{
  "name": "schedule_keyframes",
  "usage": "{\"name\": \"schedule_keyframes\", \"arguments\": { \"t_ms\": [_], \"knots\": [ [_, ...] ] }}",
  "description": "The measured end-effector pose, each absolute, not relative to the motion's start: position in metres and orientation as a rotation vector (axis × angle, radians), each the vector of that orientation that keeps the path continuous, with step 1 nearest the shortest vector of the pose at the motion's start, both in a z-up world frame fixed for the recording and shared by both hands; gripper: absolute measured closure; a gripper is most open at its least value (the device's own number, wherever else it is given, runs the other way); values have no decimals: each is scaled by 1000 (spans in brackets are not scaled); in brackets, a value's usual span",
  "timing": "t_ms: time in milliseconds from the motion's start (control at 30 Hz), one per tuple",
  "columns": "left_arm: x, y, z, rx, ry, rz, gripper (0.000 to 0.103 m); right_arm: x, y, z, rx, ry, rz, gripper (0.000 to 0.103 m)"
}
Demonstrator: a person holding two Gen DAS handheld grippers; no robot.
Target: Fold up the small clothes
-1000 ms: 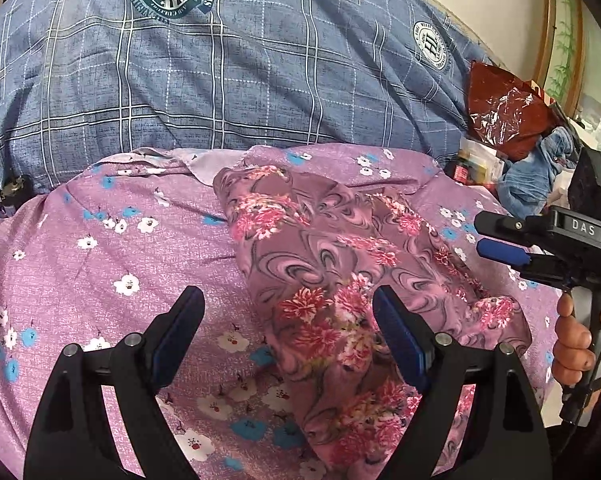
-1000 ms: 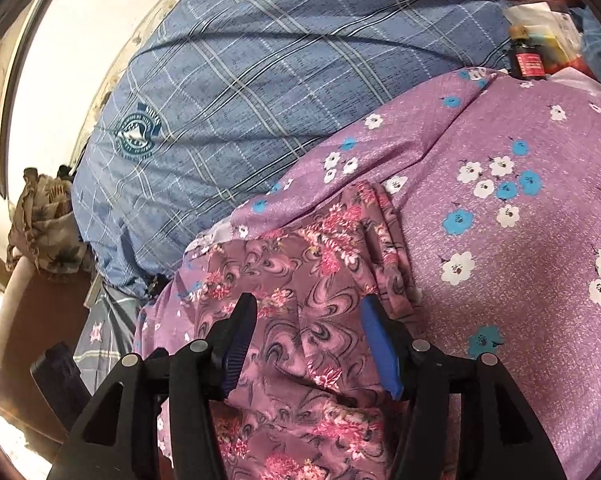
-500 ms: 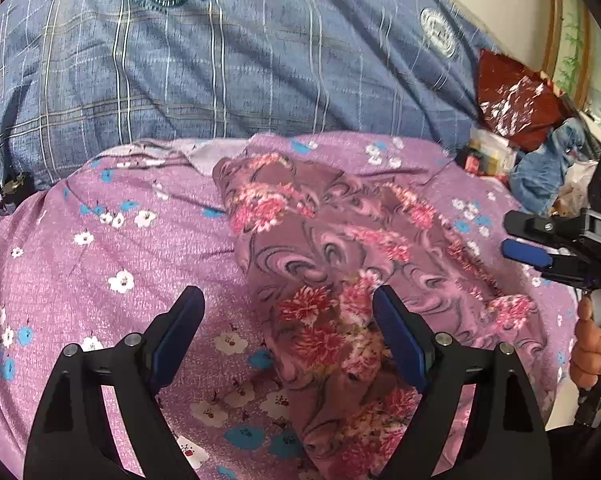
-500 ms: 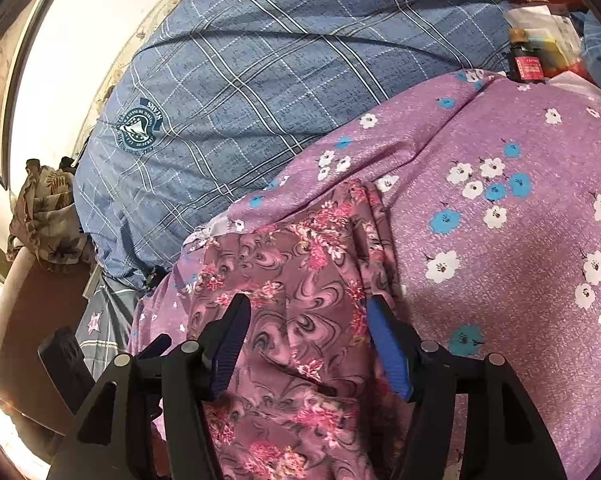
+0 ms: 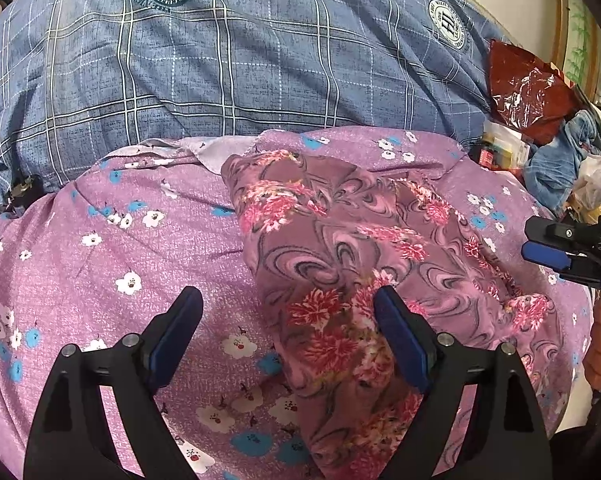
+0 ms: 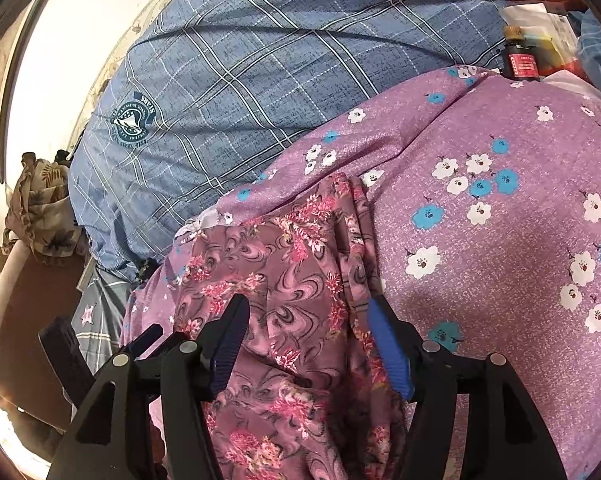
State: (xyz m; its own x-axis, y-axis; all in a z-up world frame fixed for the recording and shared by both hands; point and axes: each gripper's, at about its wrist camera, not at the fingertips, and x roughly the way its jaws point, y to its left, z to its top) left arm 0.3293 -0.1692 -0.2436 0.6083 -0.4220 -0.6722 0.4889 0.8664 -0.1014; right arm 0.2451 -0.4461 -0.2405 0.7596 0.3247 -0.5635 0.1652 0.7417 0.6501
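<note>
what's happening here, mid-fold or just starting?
Looks mid-task. A person holds a gripper in each hand over a swirl-and-rose print garment lying rumpled in a long strip on a purple flowered sheet. The left gripper is open above the garment's left edge, gripping nothing. The right gripper is open over the garment too, no cloth pinched. A blue plaid quilt lies behind.

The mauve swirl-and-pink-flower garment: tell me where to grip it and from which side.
Grip the mauve swirl-and-pink-flower garment at its near left edge, likely coming from above with the left gripper. That edge already lies between the open jaws, flat on the purple flowered sheet.
</note>
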Motion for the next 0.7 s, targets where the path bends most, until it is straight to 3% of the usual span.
{"name": "schedule_keyframes", "arguments": {
  "t_ms": [700],
  "knots": [
    [340,-145,-242,80,724,-380,14,263,-399,-228,606,728,135,39]
  ]
}}
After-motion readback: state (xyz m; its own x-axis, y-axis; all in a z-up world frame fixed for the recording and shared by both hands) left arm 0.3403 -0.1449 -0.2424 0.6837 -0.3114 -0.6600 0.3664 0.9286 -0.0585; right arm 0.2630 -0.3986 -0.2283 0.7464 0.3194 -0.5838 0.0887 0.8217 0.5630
